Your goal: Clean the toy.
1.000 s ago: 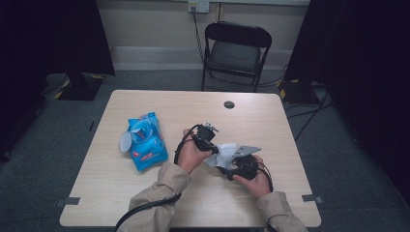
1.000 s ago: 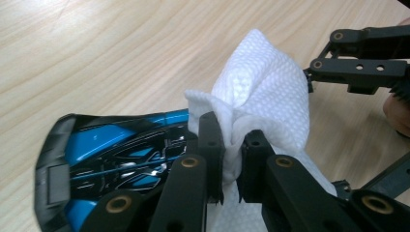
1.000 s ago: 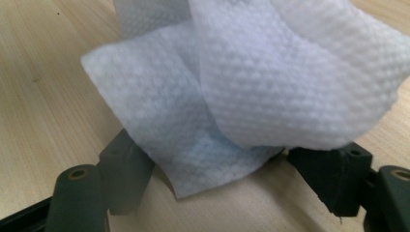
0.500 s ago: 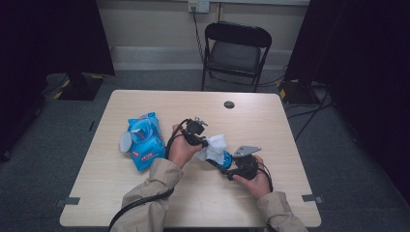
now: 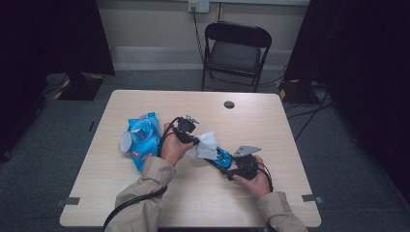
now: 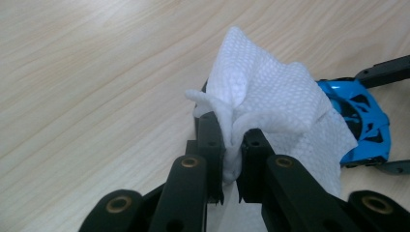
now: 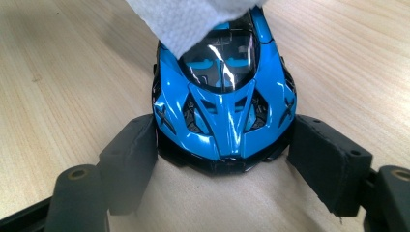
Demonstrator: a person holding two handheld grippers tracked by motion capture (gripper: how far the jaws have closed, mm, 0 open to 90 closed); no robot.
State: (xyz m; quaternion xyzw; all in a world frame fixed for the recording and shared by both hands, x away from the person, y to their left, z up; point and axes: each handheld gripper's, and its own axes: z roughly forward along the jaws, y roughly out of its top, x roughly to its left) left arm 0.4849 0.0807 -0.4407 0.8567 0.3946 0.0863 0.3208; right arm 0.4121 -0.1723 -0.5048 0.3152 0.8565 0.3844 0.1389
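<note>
- My left gripper (image 5: 192, 138) has its fingers (image 6: 212, 140) clenched on a white wipe (image 6: 270, 96); in the left gripper view the cloth is pinched into a tight fold between the two black pads and billows out above them.
- The loose part of the wipe drapes over the rear of the blue toy car (image 7: 225, 92). In the right gripper view a white corner covers the top of the windscreen.
- My right gripper (image 7: 225, 162) grasps the toy car: one pad presses each flank at the nose end, and the nose points back toward the gripper's camera.
- From the high view, the car (image 5: 218, 157) sits just right of the worktop's centre, between my two hands, at or just above the worktop (image 5: 270, 121). I cannot tell whether its wheels touch the wood.
- The left hand (image 5: 171, 147) comes in from the lower left, the right hand (image 5: 254, 176) from the lower right. The two grippers are near each other, joined by wipe and car.
- A blue wipes packet (image 5: 142, 140) lies flat on the worktop just left of my left hand, a pale round lid (image 5: 125, 141) at its left edge.
- A small dark round disc (image 5: 229, 104) sits toward the far edge of the worktop, well apart from the work.
- A black folding chair (image 5: 235, 50) stands beyond the far edge.
</note>
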